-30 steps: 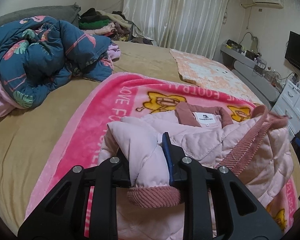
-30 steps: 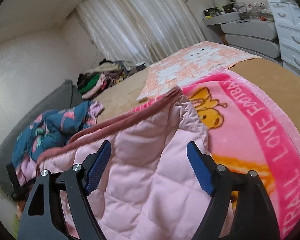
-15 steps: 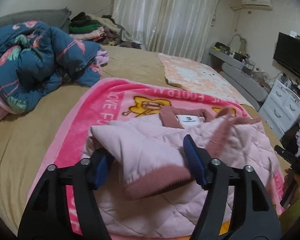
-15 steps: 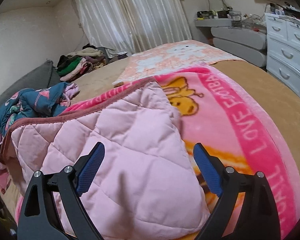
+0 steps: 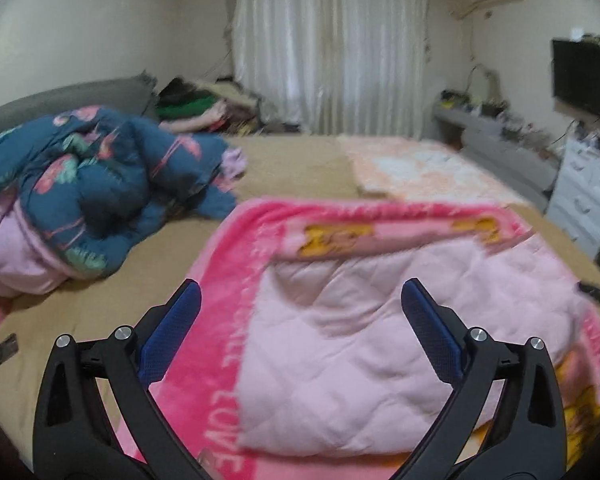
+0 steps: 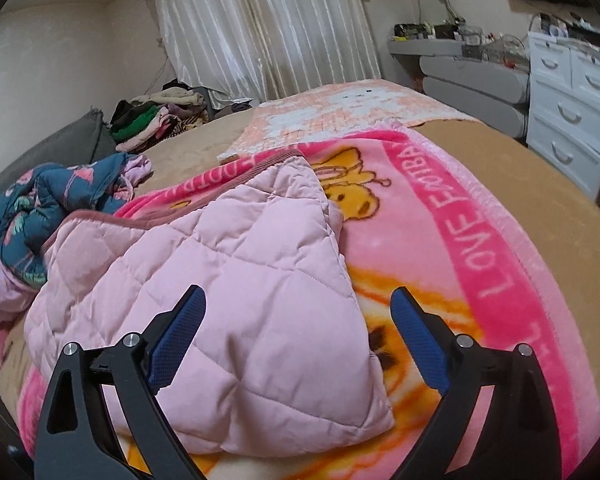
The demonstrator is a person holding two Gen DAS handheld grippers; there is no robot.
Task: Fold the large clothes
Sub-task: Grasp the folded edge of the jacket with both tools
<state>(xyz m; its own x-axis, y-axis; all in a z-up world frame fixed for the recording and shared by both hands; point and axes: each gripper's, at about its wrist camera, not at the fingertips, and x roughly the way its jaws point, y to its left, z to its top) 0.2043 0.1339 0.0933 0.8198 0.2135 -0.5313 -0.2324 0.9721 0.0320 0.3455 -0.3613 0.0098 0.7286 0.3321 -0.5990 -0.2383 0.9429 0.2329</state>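
Observation:
A pale pink quilted jacket point(image 5: 380, 332) lies folded on a bright pink cartoon blanket point(image 5: 228, 280) spread over the bed. In the right wrist view the jacket point(image 6: 228, 288) shows its dusty-rose ribbed edge on the far side. My left gripper point(image 5: 300, 296) is open and empty, held above the jacket's left part. My right gripper point(image 6: 298, 300) is open and empty, just above the jacket's near corner. The blanket point(image 6: 480, 248) reads "LOVE FOOTBALL" along its border.
A crumpled blue flamingo duvet point(image 5: 96, 192) lies at the left of the tan bed point(image 5: 292, 160). A peach blanket point(image 5: 420, 172) lies behind. Piled clothes point(image 6: 152, 120) sit by the curtain. White drawers point(image 6: 572, 96) and a grey shelf point(image 6: 472, 68) stand at the right.
My left gripper let go of the jacket's sleeve cuff, opened wide and drew back. The sleeve now lies folded in. My right gripper stayed open and pulled back a little.

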